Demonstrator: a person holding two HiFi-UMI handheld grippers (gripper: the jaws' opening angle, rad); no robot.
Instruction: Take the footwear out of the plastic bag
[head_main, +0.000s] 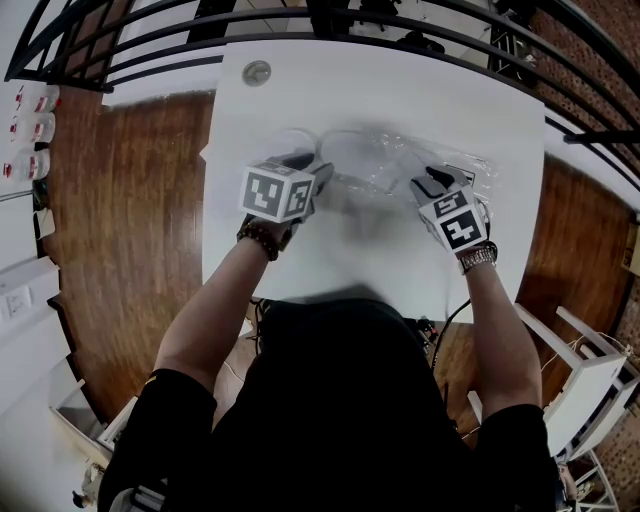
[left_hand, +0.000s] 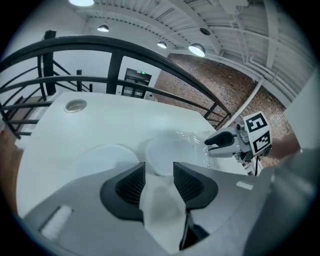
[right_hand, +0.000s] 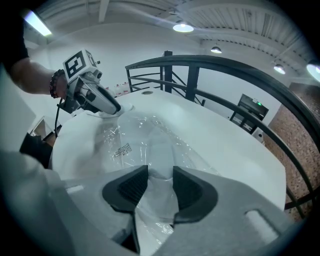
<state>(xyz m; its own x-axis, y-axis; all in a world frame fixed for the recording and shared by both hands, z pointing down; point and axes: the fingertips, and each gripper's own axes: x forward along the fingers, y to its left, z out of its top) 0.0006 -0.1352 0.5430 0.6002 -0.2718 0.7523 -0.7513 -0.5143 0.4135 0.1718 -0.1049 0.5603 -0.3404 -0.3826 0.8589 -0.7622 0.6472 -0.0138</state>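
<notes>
A white slipper (left_hand: 165, 150) lies on the white table (head_main: 380, 90) between the jaws of my left gripper (left_hand: 159, 170), which stand wide; its soft fabric fills the gap. A second white slipper (left_hand: 107, 156) lies flat just left of it. To their right is the clear plastic bag (head_main: 400, 160), crumpled on the table. My right gripper (head_main: 428, 182) is shut on the near end of the bag (right_hand: 135, 140). Whether anything is inside the bag I cannot tell. In the head view my left gripper (head_main: 318, 172) is at the bag's left end.
A round metal cap (head_main: 257, 72) is set into the table's far left part. A black railing (head_main: 300, 25) runs behind the table. Wooden floor lies on both sides, and white furniture (head_main: 590, 370) stands at the near right.
</notes>
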